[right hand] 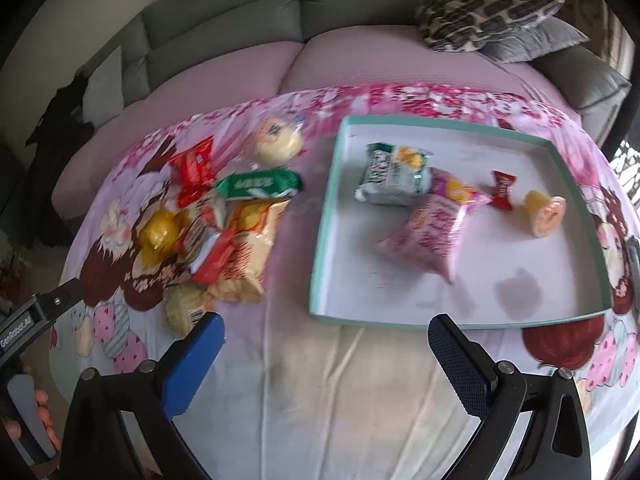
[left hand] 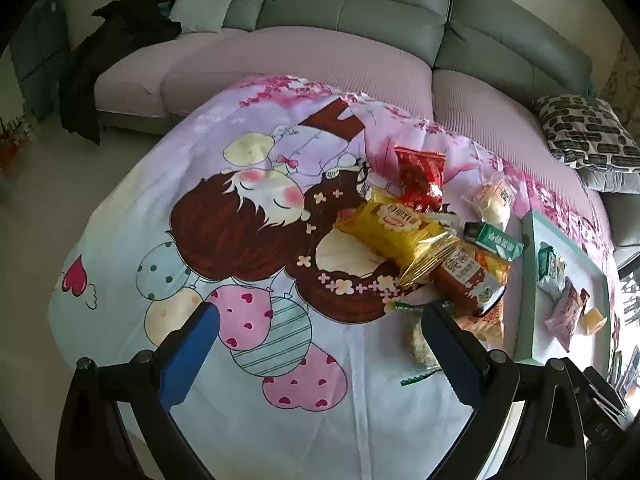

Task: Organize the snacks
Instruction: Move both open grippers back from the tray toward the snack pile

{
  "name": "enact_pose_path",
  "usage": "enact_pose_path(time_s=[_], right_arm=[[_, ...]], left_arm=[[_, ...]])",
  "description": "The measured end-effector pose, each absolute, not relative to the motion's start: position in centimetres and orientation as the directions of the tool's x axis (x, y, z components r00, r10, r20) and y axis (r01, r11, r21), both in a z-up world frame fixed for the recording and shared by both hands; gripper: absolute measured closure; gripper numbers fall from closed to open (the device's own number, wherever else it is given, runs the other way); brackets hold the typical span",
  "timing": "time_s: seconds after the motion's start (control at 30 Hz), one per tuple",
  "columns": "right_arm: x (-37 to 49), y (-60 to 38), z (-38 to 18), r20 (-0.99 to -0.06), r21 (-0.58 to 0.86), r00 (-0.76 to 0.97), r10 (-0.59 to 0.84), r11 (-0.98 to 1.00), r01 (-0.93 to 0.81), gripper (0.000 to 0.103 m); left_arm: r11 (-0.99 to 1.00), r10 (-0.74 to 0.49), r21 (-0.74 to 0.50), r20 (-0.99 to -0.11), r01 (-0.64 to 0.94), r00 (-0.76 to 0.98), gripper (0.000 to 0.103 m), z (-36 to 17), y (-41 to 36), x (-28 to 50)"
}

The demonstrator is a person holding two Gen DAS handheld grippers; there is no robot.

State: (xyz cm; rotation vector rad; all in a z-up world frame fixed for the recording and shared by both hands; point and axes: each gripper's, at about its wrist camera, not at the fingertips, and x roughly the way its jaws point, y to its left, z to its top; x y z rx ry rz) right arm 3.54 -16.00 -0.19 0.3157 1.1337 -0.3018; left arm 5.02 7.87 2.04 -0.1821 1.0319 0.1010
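A pile of snack packs lies on the cartoon tablecloth: a yellow pack (left hand: 404, 236), a red pack (left hand: 420, 176), a green pack (left hand: 496, 238) and a round bun pack (left hand: 494, 200). The pile also shows in the right wrist view (right hand: 224, 224). A teal-rimmed white tray (right hand: 460, 120) holds a grey-green pack (right hand: 394, 174), a pink pack (right hand: 432, 232), a red candy (right hand: 503, 190) and a jelly cup (right hand: 546, 210). My left gripper (left hand: 320, 320) is open and empty just left of the pile. My right gripper (right hand: 326, 330) is open and empty in front of the tray.
A grey sofa with pink seat covers (left hand: 304, 56) runs behind the table. A patterned cushion (right hand: 484, 8) lies at the right. Dark clothes (left hand: 120, 40) hang at the left. The tray also shows in the left wrist view (left hand: 524, 280).
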Motion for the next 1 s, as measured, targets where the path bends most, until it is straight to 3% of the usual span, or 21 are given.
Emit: enact_pose_path(time_s=[0.23, 1.0], right_arm=[[4.8, -14.1, -1.9, -0.924, 0.069, 0.376, -0.070, 0.936, 0.344, 0.000], [4.7, -19.1, -2.9, -0.913, 0.012, 0.371, -0.167, 0.901, 0.433, 0.000]], left_arm=[[0.988, -0.038, -0.104, -0.884, -0.117, 0.466, 0.002, -0.2, 6.7, 6.0], [0.991, -0.127, -0.130, -0.919, 0.017, 0.373, 0.002, -5.1, -1.0, 8.8]])
